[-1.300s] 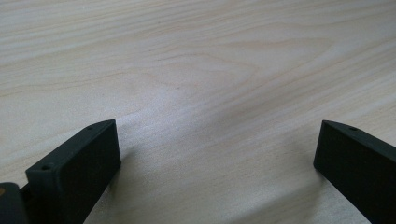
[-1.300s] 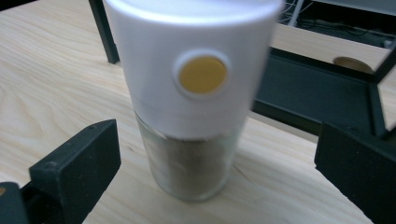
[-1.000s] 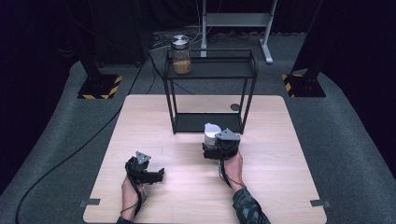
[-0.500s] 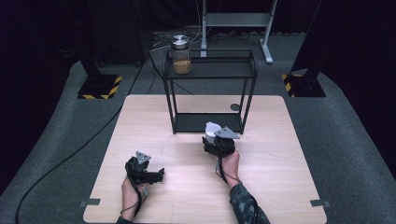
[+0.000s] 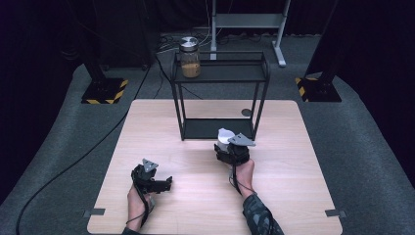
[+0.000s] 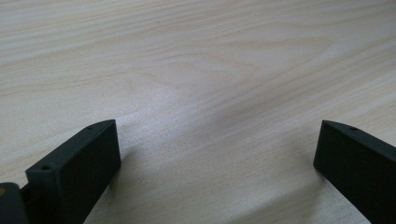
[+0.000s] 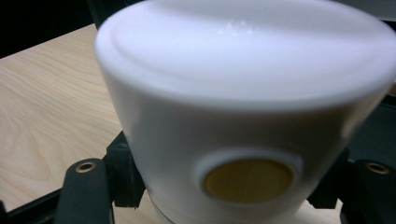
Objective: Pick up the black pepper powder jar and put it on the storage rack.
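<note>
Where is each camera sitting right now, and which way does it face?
High view: above the person's side, looking forward and down on the table; both forearms, left claw, right claw.
Left gripper view: on the left claw, facing bare tabletop; open jaws.
Right gripper view: on the right claw, facing the white cup it clamps.
Shared: cup, high and right.

My table (image 5: 161,127) is pale wood, smooth and matt, its grain plain under my left gripper (image 6: 215,154), whose jaws look like matt black plastic. The white container (image 7: 243,121) looks like smooth, faintly glossy plastic. The rack (image 5: 220,73) is matt black metal; the jar (image 5: 190,58) is clear glass.
</note>
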Action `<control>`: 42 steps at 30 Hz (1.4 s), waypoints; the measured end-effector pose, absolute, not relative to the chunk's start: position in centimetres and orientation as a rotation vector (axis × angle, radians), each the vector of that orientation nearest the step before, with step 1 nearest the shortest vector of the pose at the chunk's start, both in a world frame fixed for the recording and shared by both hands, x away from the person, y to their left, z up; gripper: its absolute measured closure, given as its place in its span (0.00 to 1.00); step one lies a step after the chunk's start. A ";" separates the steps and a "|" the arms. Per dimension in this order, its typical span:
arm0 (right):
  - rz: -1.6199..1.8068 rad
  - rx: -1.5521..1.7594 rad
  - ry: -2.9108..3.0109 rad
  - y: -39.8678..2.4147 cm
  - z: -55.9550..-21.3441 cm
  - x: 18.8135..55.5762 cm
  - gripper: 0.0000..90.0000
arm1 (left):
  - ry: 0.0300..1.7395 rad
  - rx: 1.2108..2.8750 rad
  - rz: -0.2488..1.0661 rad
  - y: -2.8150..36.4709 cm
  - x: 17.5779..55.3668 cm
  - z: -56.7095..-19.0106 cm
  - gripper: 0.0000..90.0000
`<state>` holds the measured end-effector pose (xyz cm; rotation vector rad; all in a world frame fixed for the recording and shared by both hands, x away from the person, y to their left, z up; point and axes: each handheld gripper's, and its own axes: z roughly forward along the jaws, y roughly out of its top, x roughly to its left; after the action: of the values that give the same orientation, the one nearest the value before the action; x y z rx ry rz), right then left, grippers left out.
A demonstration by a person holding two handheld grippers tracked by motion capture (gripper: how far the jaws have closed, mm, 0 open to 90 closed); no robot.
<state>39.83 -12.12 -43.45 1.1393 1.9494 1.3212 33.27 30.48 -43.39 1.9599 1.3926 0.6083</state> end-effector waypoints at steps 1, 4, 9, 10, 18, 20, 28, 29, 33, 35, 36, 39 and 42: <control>1.320 1.140 1.948 -12.2 -43.3 39.7 0.33 | 1.392 1.960 0.608 30.5 33.3 -43.4 0.00; 1.320 1.136 1.937 -12.5 -42.9 39.4 0.33 | 1.392 1.960 0.609 30.5 33.3 -43.4 0.00; 1.322 1.137 1.931 -13.2 -42.3 39.0 0.33 | 1.391 1.960 0.609 30.5 33.3 -43.4 0.00; 1.320 1.137 1.931 -13.3 -42.2 39.0 0.33 | 1.391 1.961 0.609 30.5 33.3 -43.4 0.00; 1.328 1.143 1.923 -14.1 -41.4 38.7 0.33 | 1.391 1.961 0.609 30.5 33.3 -43.4 0.00; 1.335 1.140 1.913 -14.5 -40.9 38.5 0.33 | 1.391 1.960 0.609 30.5 33.3 -43.4 0.00; 1.337 1.134 1.892 -15.1 -39.6 38.3 0.33 | 1.391 1.960 0.608 30.5 33.3 -43.4 0.00; 1.336 1.134 1.891 -15.2 -39.5 38.3 0.33 | 1.390 1.960 0.608 30.5 33.3 -43.4 0.00; 1.338 1.132 1.884 -15.5 -39.1 38.2 0.33 | 1.390 1.961 0.608 30.5 33.3 -43.4 0.00; 1.340 1.131 1.879 -15.7 -38.7 38.2 0.33 | 1.390 1.961 0.608 30.5 33.3 -43.4 0.00; 1.339 1.130 1.878 -15.8 -38.5 38.1 0.33 | 1.390 1.961 0.608 30.5 33.3 -43.4 0.00; 1.336 1.122 1.876 -16.0 -38.2 38.1 0.33 | 1.390 1.961 0.608 30.5 33.3 -43.4 0.00; 1.330 1.118 1.869 -16.2 -37.6 38.0 0.33 | 1.390 1.961 0.608 30.5 33.3 -43.4 0.00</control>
<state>38.04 -16.21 -37.63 1.1183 1.8686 1.3296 33.28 30.50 -43.40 1.9606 1.3901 0.6082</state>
